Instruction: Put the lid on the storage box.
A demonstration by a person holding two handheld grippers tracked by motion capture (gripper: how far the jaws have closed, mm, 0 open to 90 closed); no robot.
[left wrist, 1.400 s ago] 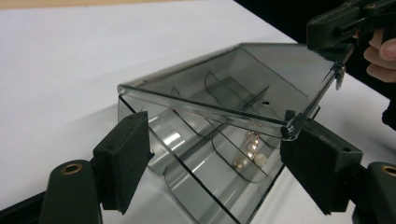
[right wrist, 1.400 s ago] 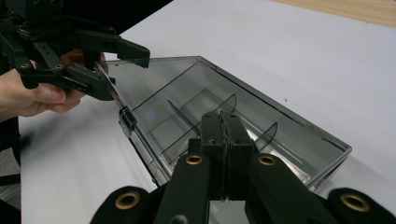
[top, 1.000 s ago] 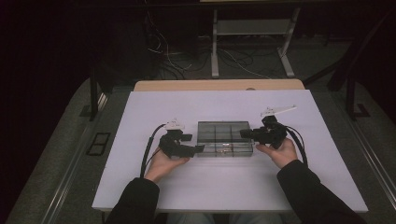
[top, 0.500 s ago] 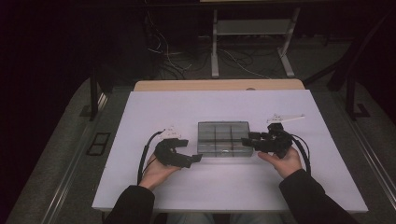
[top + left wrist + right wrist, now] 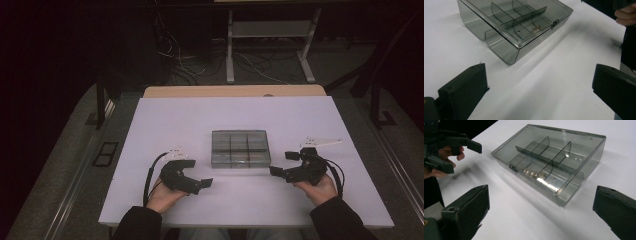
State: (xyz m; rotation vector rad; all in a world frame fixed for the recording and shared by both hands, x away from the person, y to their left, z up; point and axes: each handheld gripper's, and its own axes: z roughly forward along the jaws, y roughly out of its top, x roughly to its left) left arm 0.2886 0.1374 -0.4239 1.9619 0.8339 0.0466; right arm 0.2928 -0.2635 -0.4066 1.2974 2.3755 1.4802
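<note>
Your left gripper (image 5: 204, 183) has its jaws wide apart with nothing between them, and they have just been opening. Your right gripper (image 5: 282, 164) is the same: jaws spread wide, just opened, nothing held. Both sit near the front corners of the box but do not touch it.

The see-through grey plastic box with little walls inside (image 5: 240, 148) rests flat in the middle of the white table (image 5: 165, 130). Its lid looks shut, with a tiny metal clasp (image 5: 554, 23) on the front edge.

Here is what could go wrong. The box looks light and smooth, so if you bump it with one jaw it may slide across the table. If you push from one side only, it may spin. If you grab the thin lid too hard, the clasp might pop open and the small gold ring (image 5: 536, 28) and the shiny little pieces (image 5: 534, 174) inside could jump into another space or spill out.

The box looks smoky and shiny, with thin walls that split it into small spaces.
</note>
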